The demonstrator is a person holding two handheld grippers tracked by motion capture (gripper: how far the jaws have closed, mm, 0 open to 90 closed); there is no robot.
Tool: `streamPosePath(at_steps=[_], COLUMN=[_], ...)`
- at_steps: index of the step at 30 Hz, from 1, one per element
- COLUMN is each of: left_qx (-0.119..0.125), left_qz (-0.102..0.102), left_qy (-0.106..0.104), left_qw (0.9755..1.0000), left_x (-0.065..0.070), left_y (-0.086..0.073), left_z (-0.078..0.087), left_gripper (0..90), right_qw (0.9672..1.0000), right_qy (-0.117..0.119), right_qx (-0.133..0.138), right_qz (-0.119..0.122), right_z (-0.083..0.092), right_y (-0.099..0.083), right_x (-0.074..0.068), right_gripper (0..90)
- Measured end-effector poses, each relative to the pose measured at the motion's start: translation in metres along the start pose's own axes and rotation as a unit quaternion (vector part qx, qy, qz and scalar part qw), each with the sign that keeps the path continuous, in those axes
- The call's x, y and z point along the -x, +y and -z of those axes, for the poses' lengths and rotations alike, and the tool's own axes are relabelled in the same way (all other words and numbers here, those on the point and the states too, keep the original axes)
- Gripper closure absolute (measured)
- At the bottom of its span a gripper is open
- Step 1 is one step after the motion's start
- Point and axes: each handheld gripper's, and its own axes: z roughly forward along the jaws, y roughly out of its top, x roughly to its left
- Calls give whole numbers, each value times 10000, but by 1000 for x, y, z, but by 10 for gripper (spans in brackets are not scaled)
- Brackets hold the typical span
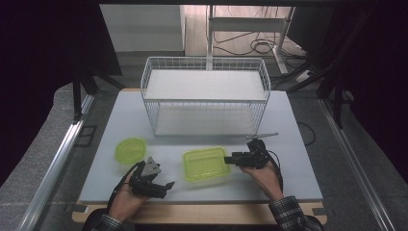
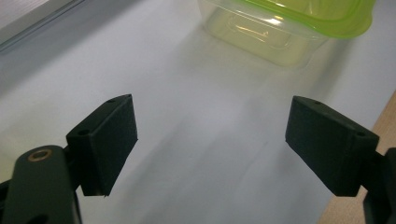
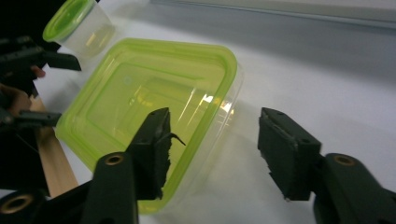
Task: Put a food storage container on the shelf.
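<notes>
Right gripper [image 3: 212, 154] is what my eye goes to first: its black jaws stand apart astride the near edge of the rectangular container [image 3: 149, 116], one over the green lid, the other out over the bare table beside the clear wall, and neither pad presses on plastic yet. That tub sits on the white table [image 1: 288, 183] in front of the wire basket [image 1: 205, 96], between the person's two hands, with the small round container [image 1: 130, 150] off to its left. To take it well, I'd judge the jaws should settle lower so the pads bite the lid's rim and the wall under it squarely, and shut gently, since thin plastic like this likely flexes and may slip from a corner pinch. Left gripper [image 2: 212, 144] hovers spread wide over bare tabletop, nothing between its pads, aimed toward the tub's far side; it could steady that side if the box skids. Both tubs look like glossy, translucent, yellowish plastic with bright lime snap-on lids, the big one soft-cornered and shallow, its lid recessed with a raised border. Jaw pads look matte and rubbery, one on the right gripper ragged at its edge. Thin white wire forms the basket's open grid.
</notes>
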Motion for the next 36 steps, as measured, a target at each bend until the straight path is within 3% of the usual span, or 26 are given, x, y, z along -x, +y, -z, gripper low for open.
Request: streamPosePath(at_steps=[7, 8, 9, 10, 11, 15, 17, 25, 36], left_qx=[-22, -22, -14, -12, -10, -7, -1, -3, -66], left_qz=[-44, -44, -52, -55, -56, -72, -71, -44, -17], left_qy=[26, 26, 36, 34, 33, 56, 65, 88, 72], left_qw=[10000, 10000, 10000, 10000, 10000, 10000, 10000, 10000, 10000], left_x=[1, 1, 1, 0, 0, 0, 0, -1, -2], left_y=[0, 0, 0, 0, 0, 0, 0, -1, -1], left_z=[0, 0, 1, 1, 1, 1, 2, 2, 1], left_gripper=[166, 167, 167, 167, 167, 167, 167, 166, 157], right_qw=[9973, 9973, 9954, 9954, 9937, 9881, 9867, 9878, 9836], right_qy=[423, 423, 549, 549, 599, 822, 913, 883, 1070], right_qx=[-138, -138, -198, -198, -231, -274, -297, -256, 298], right_qz=[-590, -590, -766, -766, -919, -1270, -1315, -1256, -1422], right_z=[-12, -12, -16, -16, -17, -18, -18, -14, 15], right_y=[4, 4, 4, 4, 4, 5, 6, 7, 15], right_x=[9, 9, 11, 11, 12, 16, 15, 12, 20], right_gripper=[581, 581, 642, 642, 714, 784, 796, 801, 801])
